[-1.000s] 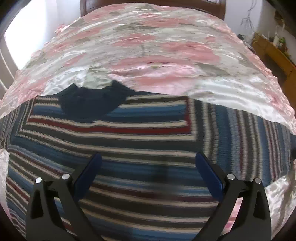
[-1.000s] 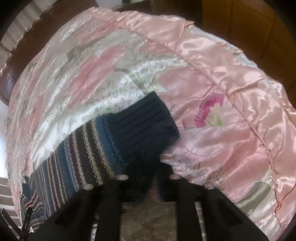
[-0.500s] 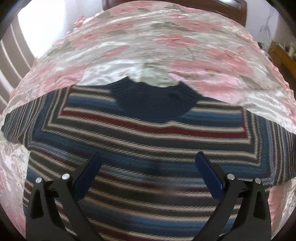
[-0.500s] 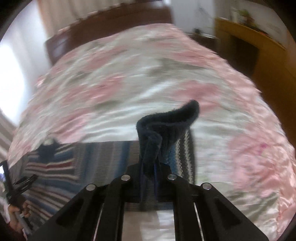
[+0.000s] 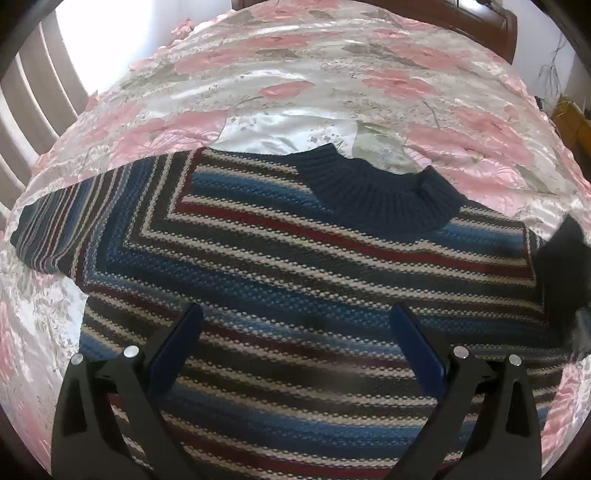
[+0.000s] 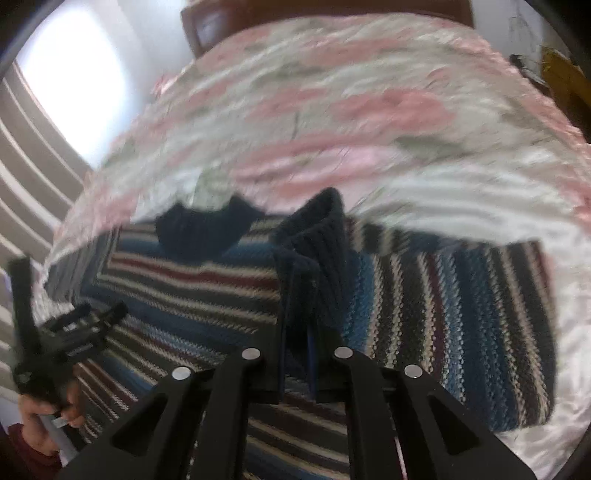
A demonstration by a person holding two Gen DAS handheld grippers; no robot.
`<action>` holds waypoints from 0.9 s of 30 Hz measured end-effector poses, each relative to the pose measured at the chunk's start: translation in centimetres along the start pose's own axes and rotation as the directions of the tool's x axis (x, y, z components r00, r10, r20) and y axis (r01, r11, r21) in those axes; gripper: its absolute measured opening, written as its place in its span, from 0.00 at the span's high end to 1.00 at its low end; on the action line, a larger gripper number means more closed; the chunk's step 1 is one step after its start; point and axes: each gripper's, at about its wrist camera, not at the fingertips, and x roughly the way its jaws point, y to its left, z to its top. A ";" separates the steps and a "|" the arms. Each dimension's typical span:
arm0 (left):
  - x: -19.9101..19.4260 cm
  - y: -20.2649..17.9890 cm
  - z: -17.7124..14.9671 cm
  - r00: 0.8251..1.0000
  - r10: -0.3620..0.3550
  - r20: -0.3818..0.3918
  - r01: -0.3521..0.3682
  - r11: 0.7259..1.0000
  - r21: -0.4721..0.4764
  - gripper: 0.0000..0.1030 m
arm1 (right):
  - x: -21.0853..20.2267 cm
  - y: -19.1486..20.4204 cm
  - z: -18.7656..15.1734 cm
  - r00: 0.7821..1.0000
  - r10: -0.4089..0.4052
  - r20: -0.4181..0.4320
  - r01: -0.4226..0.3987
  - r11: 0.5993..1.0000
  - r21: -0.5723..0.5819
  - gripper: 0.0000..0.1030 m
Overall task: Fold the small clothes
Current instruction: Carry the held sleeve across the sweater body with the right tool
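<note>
Sweater (image 5: 280, 258): striped knit, spread flat on the bedspread (image 5: 295, 92), collar (image 5: 384, 199) at the far edge.
Cuff (image 6: 317, 251): dark ribbed, lifted above the body, right sleeve (image 6: 461, 314) lying flat to the right.
Right gripper (image 6: 297, 350): pressed together, pinching the cuff.
Left gripper (image 5: 295, 325): spread wide over the near chest, holding nothing.
Hand (image 6: 48, 406): far left in the right view, gripping the left tool.
Headboard (image 5: 480, 18): wooden, at the far end.

No legible text or labels.
</note>
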 end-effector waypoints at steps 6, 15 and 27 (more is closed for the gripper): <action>0.8 -0.7 -0.2 1.000 -0.017 -0.026 0.017 1.000 0.001 0.03 | 3.3 0.4 -2.5 0.993 0.063 -0.102 -0.063 0.998 0.001 0.71; 1.4 -8.7 -1.3 0.983 -0.166 -0.085 0.172 0.982 0.078 0.03 | -3.5 -5.0 -4.9 0.999 0.045 0.014 -0.046 0.995 0.084 0.66; 3.8 -18.3 -2.4 0.952 -0.255 -0.171 0.279 0.951 0.131 0.50 | -7.2 -10.3 -9.6 0.999 -0.008 0.053 0.000 0.991 0.137 0.65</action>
